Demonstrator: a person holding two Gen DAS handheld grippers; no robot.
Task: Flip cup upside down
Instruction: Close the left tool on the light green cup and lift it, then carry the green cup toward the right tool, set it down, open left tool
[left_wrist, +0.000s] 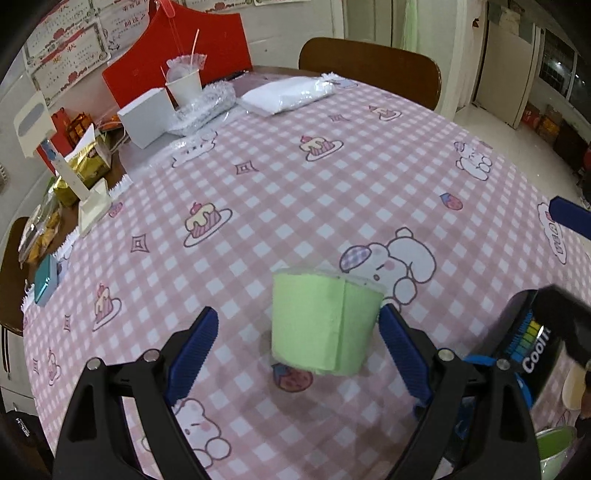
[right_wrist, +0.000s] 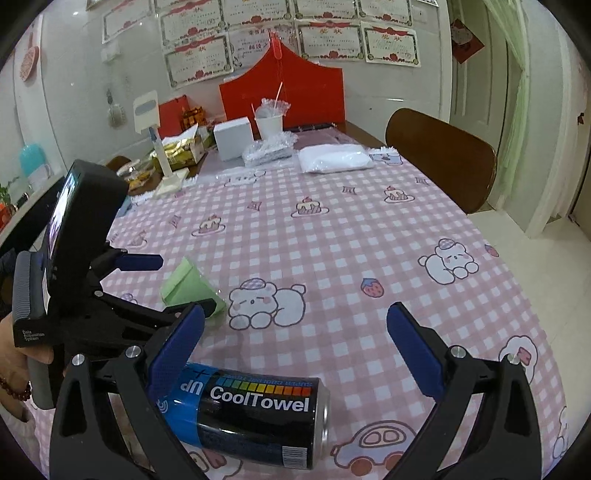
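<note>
A light green paper cup (left_wrist: 323, 323) sits between the blue pads of my left gripper (left_wrist: 297, 334), tilted, above the pink checked tablecloth (left_wrist: 295, 192). The jaws stand wide and only the right pad is near the cup's edge; contact is unclear. In the right wrist view the same cup (right_wrist: 188, 286) shows tilted beside the left gripper's fingers (right_wrist: 142, 261). My right gripper (right_wrist: 295, 341) is open and empty, over a black "CoolTowel" can (right_wrist: 258, 417) that lies on its side.
The can also shows at the right edge of the left wrist view (left_wrist: 532, 343). A green bowl (left_wrist: 554, 448) is at the lower right. A white box (left_wrist: 146, 116), a white cup with straws (left_wrist: 184, 83), a plastic bag (left_wrist: 291, 94) and a brown chair (left_wrist: 369, 68) stand at the far end.
</note>
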